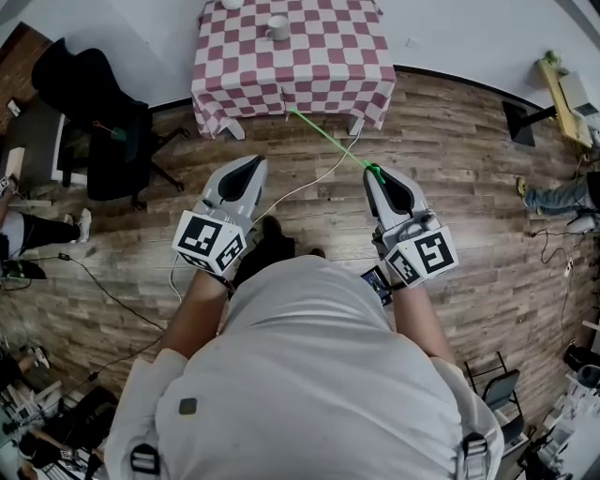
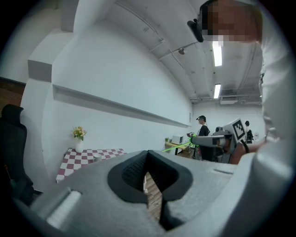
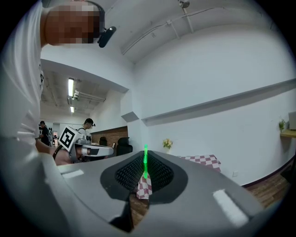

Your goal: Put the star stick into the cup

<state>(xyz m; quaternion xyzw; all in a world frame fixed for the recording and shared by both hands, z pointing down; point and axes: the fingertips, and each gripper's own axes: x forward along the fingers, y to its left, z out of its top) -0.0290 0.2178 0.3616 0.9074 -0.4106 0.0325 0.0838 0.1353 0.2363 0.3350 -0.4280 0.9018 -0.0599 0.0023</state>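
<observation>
The left tool (image 1: 253,164) is hovering over the floor (image 1: 450,169), its jaws nearly together and holding nothing. The right tool (image 1: 372,173) is pinching one end of the green star stick (image 1: 328,139), which is slanting away toward the tabletop's (image 1: 319,66) near edge. The cup (image 1: 277,28) is standing near the far edge.

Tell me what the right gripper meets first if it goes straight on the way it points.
Likely the checked tablecloth, at its hanging front; the star stick held by the right gripper would touch first. Depth is hard to judge.
</observation>
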